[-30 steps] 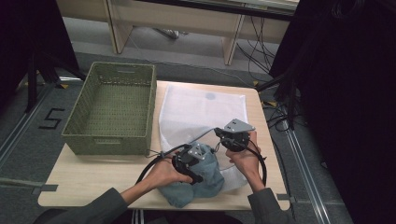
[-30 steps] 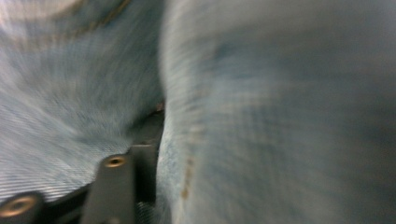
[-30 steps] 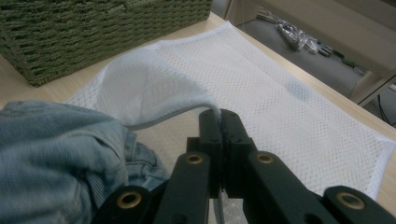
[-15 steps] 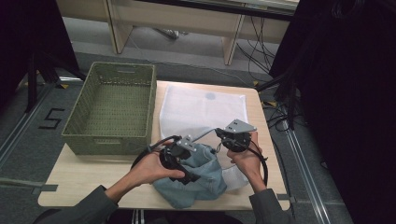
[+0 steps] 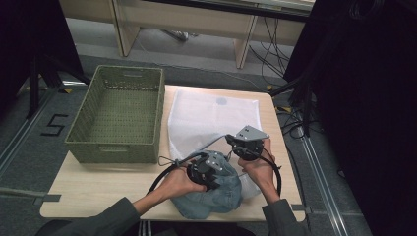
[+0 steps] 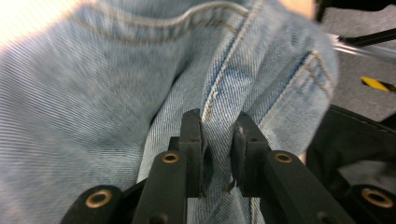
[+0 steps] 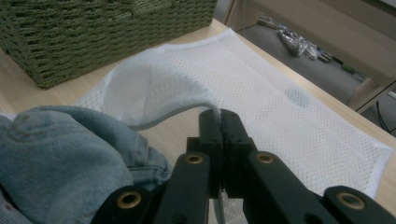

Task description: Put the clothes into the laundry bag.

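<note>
Jeans: light-blue denim jeans (image 5: 216,194) are lying bunched at the near edge of the table (image 5: 98,189), right of centre, just in front of the mouth of the mesh bag.
Jeans in left gripper view: a fold of the denim (image 6: 93,93) beside a stitched seam is sitting between the two black jaws.
Left gripper: the left gripper (image 5: 209,173) is pinching that fold, jaws pressed onto the cloth with the fabric held between them.
Mesh laundry bag: the white mesh bag (image 5: 206,115) is lying flat on the table from centre toward the far right, its near edge lifted into an arch.
Right gripper: the right gripper (image 5: 244,147) is clamping the bag's near rim, jaws pressed together on the hem (image 7: 217,112) and holding the opening raised.
Basket: a green woven basket (image 5: 118,115) is standing at the left of the table, beside the bag and well apart from the jeans.
Step in hand: judged from the grips, the person is holding the bag mouth open while bringing the jeans to it.
Next move: it appears to call for pushing the denim away from the person, under the lifted rim, while the right gripper is keeping the mouth high; the bulky bundle may be catching on the rim.
</note>
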Available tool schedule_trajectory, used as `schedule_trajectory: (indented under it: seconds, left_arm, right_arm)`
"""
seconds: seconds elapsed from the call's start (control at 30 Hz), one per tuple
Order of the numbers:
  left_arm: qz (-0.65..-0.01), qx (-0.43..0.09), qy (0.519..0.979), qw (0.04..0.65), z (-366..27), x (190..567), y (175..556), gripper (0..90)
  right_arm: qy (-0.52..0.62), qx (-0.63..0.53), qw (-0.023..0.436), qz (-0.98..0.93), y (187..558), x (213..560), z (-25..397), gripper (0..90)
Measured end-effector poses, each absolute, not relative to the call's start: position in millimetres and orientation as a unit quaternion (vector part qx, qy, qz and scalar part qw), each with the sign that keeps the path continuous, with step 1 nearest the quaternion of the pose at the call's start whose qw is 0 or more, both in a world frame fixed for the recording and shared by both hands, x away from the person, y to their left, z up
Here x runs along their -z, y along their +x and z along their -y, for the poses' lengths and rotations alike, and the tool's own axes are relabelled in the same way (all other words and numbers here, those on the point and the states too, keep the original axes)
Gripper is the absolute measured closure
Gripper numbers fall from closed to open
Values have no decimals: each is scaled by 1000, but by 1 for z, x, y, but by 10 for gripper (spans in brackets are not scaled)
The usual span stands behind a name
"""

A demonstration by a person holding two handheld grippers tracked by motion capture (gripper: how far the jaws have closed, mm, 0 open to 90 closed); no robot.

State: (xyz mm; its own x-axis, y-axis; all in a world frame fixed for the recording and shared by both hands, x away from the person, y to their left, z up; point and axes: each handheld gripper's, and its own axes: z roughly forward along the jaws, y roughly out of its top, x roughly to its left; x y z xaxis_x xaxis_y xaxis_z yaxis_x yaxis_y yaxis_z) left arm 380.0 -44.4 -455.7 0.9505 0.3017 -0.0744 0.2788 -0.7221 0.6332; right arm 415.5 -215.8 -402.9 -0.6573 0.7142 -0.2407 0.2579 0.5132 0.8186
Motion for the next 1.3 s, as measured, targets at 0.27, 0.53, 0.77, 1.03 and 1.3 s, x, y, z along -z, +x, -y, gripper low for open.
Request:
schedule_trajectory:
  seconds: [0.27,0.53,0.77,1.03,1.3]
  left_arm:
    - [-195,26,886,419,32,436,382,441]
    - [-249,-53,850,461,-13,393,419,325]
    - [-270,-116,865,406,-4,429,452,385]
    - [-230,-196,873,384,12,446,465,800]
    - [-214,-207,874,383,-36,410,453,855]
  right_arm:
    - [297,-399,291,-817,407,400,218,897]
    - [292,-398,298,-817,407,398,220,897]
    - [281,-401,299,-819,406,394,213,897]
    - [277,-396,306,-821,404,397,208,897]
    - [265,-390,294,-831,403,401,205,897]
